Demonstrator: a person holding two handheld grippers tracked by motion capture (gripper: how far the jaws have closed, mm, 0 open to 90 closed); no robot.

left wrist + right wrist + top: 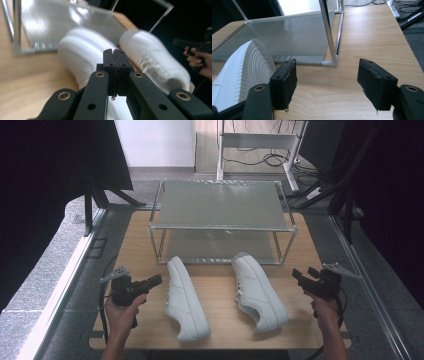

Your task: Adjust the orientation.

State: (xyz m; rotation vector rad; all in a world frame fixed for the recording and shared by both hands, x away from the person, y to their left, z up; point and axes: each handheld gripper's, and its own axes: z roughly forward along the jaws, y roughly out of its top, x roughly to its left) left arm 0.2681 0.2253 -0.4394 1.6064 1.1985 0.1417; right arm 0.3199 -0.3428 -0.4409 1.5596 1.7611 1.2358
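Two white sneakers lie on the wooden table in front of a two-tier rack. The left sneaker lies on its side; the right sneaker rests beside it. My left gripper is shut and empty, just left of the left sneaker, pointing at it. In the left gripper view the jaws press together, with both sneakers blurred beyond. My right gripper stands open to the right of the right sneaker. In the right gripper view the open jaws frame bare table, the ribbed sneaker sole at the left.
The rack has metal posts and a low grey shelf near the table surface. Bare table lies to the right of the rack. Black frame legs and cables stand beyond the table.
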